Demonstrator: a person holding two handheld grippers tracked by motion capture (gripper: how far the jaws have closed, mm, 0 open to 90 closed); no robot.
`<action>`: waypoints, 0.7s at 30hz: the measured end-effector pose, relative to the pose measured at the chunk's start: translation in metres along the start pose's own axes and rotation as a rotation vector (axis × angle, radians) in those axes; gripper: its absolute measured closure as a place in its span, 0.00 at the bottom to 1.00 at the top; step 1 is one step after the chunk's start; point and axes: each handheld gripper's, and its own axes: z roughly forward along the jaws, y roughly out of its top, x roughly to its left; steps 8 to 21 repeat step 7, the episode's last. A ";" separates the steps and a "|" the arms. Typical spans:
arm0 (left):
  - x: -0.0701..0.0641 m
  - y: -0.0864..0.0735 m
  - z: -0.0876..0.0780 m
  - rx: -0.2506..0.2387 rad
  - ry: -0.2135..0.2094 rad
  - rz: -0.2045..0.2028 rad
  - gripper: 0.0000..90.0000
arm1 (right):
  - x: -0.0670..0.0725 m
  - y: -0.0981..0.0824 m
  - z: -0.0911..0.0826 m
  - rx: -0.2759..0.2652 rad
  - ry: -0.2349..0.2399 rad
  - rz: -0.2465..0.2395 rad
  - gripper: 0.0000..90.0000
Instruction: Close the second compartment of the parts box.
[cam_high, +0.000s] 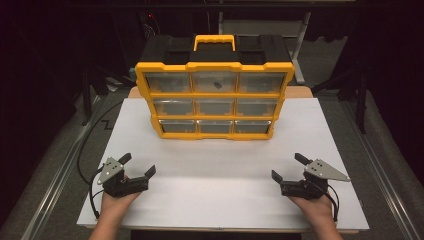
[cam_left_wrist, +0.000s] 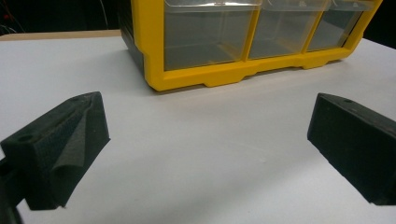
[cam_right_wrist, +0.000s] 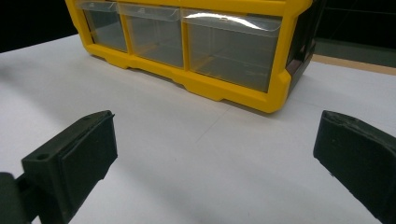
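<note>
A yellow-framed organizer case (cam_high: 215, 65) with a black body, a yellow handle and three rows of clear drawers stands upright at the far middle of the white table top (cam_high: 215, 175). A small dark item (cam_high: 216, 85) lies in its top middle drawer. My left gripper (cam_high: 138, 165) rests near the front left, open, with nothing between its jaws. My right gripper (cam_high: 287, 166) rests at the front right, also open and empty. The left gripper (cam_left_wrist: 208, 121) faces the case's bottom left corner (cam_left_wrist: 154, 79). The right gripper (cam_right_wrist: 215, 135) faces the bottom right corner (cam_right_wrist: 275, 93).
Bare white board lies between the grippers and the case. Metal rails (cam_high: 57, 175) run along both sides of the table. A black cable (cam_high: 85, 150) trails off the left edge. The surroundings are dark.
</note>
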 end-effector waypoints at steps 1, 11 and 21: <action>0.000 0.000 0.000 0.001 0.001 0.000 0.00 | 0.000 0.000 0.000 0.000 -0.002 0.004 0.00; -0.001 0.000 -0.001 -0.006 0.004 0.000 0.00 | 0.001 0.000 -0.001 0.002 -0.005 0.001 0.00; -0.001 0.000 -0.001 -0.006 0.004 0.000 0.00 | 0.001 0.000 -0.001 0.002 -0.005 0.001 0.00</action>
